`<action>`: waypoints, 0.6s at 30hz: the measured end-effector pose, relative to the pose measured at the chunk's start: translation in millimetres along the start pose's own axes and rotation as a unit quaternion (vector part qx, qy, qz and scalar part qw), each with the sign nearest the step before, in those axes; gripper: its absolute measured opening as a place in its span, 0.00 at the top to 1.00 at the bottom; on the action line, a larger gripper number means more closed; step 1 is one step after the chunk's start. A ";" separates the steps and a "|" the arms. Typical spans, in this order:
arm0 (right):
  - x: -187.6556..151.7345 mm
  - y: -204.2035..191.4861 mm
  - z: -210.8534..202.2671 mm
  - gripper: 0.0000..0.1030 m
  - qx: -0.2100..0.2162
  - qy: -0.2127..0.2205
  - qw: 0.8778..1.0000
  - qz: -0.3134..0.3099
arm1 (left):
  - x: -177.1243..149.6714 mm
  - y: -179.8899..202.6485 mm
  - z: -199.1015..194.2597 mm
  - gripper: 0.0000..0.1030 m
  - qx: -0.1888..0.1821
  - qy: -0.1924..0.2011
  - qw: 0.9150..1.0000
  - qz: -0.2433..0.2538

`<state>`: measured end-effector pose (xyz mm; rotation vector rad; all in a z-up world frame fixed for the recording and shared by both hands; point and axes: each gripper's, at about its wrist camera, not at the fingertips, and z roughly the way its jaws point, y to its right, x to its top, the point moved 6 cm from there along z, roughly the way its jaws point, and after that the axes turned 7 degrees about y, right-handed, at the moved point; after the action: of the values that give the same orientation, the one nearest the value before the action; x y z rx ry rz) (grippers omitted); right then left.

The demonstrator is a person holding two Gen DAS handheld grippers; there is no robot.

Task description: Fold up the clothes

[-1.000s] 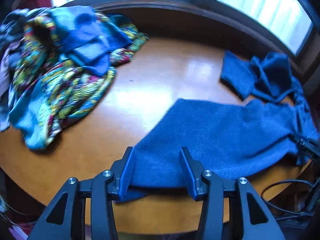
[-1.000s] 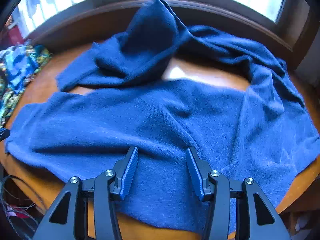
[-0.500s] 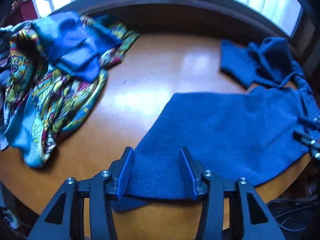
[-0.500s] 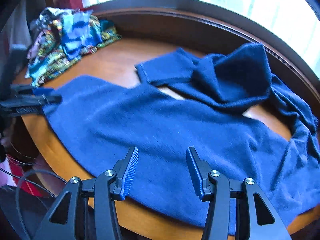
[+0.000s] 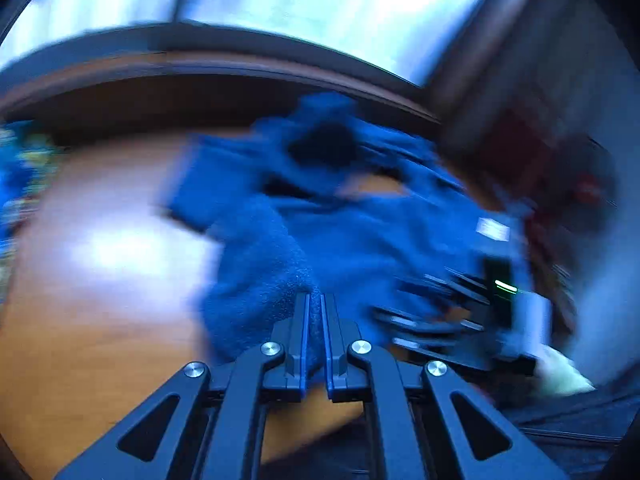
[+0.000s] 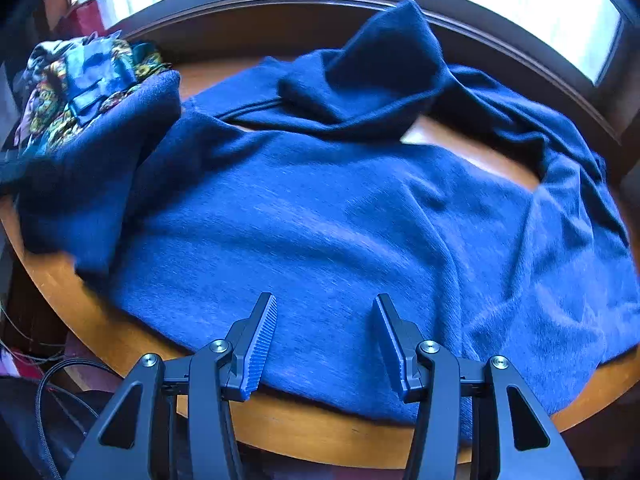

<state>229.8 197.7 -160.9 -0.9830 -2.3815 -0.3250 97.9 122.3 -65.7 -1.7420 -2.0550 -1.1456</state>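
Fingers (image 5: 298,322) on my left gripper (image 5: 315,308) are pinched tight on a raised fold of the blue sweater (image 6: 328,220); that view is badly blurred. My right gripper (image 6: 325,312) hovers over the sweater's near hem with its 2 fingers (image 6: 262,332) spread apart, holding nothing. I see the sweater spread across the round wooden surface (image 6: 304,428), with a patterned clothes pile (image 6: 76,88) at far left.

A round, glossy wooden table (image 6: 320,436) stands before a bright window (image 6: 532,8) with a dark curved wooden sill (image 6: 248,20). Black cables (image 6: 56,392) hang below the table's left edge.
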 end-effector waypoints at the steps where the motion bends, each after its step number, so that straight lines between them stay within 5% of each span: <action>1: -1.3 3.1 -0.4 0.52 0.003 0.002 1.000 0.005 | -3.8 11.7 7.3 0.93 -0.018 -0.016 1.000 0.009; 6: -6.3 10.8 -4.4 0.51 0.011 0.013 1.000 0.006 | -13.1 -5.8 1.5 0.92 0.000 -0.030 0.999 -0.031; 10: -7.2 10.2 -4.0 0.50 0.016 0.016 1.000 -0.004 | -11.9 -38.7 -19.6 0.60 0.039 -0.004 0.996 -0.080; 18: -1.9 8.5 3.0 0.47 0.022 0.019 0.999 -0.021 | -20.1 -33.8 3.0 0.59 0.064 -0.025 0.995 -0.074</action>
<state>235.7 203.9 -164.3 -0.9002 -2.3676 -0.3042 73.7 109.4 -94.0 -1.5971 -2.2677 -0.9923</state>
